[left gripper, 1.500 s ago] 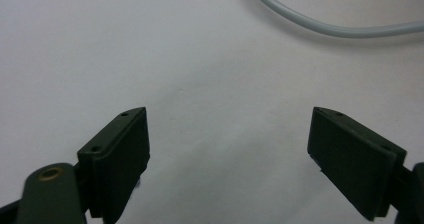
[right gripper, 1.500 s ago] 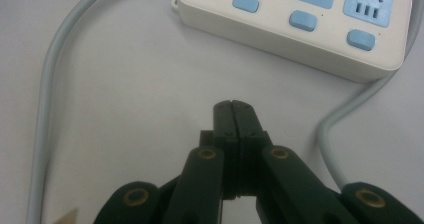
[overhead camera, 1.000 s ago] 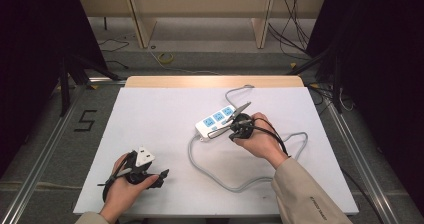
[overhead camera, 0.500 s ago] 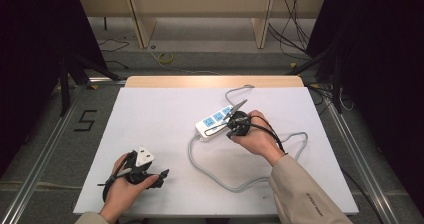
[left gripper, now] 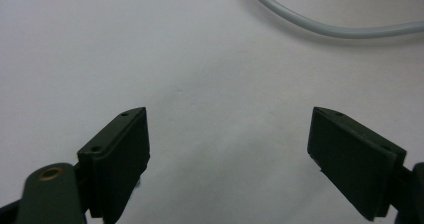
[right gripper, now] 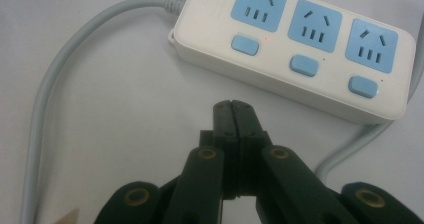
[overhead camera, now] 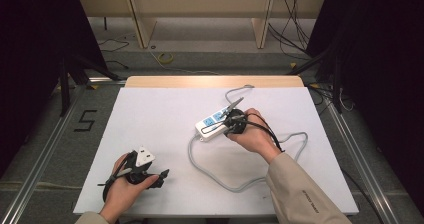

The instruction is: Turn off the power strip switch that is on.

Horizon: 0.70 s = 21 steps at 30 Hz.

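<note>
I count one power strip (overhead camera: 216, 122) on the white table (overhead camera: 165, 114), a little toward 1 o'clock from the table's middle. In the right gripper view it has three blue sockets (right gripper: 318, 26) and three blue switches (right gripper: 304, 65), one switch under each socket. One grey cable (overhead camera: 235, 184) leaves the strip's end and makes a wide loop toward 5 o'clock.

I hold two grippers. My right gripper (right gripper: 232, 105) is at 4 o'clock of the strip, just beside it; its two jaws are pressed together with nothing between them, the tips pointing at the strip's long edge but apart from it. My left gripper (left gripper: 227, 149) is at 7 o'clock on the table, well apart from the strip. Its two jaws stand wide apart over bare table and grip nothing.
</note>
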Tool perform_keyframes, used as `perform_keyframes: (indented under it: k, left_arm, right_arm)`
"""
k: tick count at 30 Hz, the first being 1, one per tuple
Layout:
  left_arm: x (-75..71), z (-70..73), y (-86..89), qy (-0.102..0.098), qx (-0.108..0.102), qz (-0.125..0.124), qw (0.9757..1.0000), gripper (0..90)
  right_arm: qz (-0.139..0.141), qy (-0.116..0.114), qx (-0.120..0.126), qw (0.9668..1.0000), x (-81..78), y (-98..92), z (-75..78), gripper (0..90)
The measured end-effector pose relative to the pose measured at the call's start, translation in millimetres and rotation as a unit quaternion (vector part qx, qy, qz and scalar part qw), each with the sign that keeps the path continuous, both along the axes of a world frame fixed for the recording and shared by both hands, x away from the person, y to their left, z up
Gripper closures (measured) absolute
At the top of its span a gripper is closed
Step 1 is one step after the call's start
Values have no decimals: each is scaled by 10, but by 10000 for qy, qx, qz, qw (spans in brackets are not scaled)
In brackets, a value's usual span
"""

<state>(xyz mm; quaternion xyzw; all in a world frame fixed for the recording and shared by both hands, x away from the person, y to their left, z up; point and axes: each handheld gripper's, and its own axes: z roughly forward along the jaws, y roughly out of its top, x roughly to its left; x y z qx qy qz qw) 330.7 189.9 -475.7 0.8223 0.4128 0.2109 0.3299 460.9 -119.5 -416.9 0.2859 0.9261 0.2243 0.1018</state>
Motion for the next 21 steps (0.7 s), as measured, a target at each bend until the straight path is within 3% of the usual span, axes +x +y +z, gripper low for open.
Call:
perform_keyframes:
  k: [21]
  left_arm:
    - [1, 2, 0, 11, 21, -20, 10000, 166]
  right_arm:
    - [-30, -14, 100, 9999, 105, 119, -16, 900]
